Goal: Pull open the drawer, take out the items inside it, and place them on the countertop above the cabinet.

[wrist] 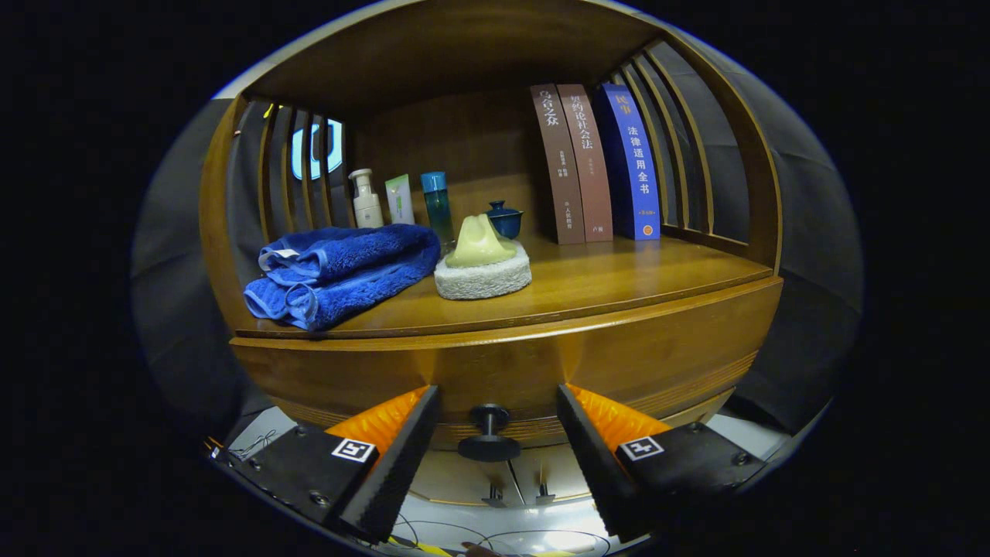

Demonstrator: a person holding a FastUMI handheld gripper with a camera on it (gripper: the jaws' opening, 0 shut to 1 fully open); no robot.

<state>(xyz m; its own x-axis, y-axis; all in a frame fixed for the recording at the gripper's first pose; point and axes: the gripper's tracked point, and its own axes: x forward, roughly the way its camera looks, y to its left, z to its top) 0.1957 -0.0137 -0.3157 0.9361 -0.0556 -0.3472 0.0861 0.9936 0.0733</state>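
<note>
Wooden drawer front (541, 363) sits shut across the middle of the frame, and its dark knob (489, 435) is bottom center, right between our gripper (495, 429) fingers, which are spread wide and touching nothing. Up on the countertop (619, 275) we see a blue towel (340, 271) at left, a sponge (483, 277) beside it, books (595, 162) upper right.

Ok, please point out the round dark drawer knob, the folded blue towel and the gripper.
Round dark drawer knob (489, 446), gripper view, on its front disc.
Folded blue towel (344, 271), gripper view, on the middle of its top fold.
Gripper (495, 422), gripper view, midway between its open fingers, which flank the knob without touching it.
</note>
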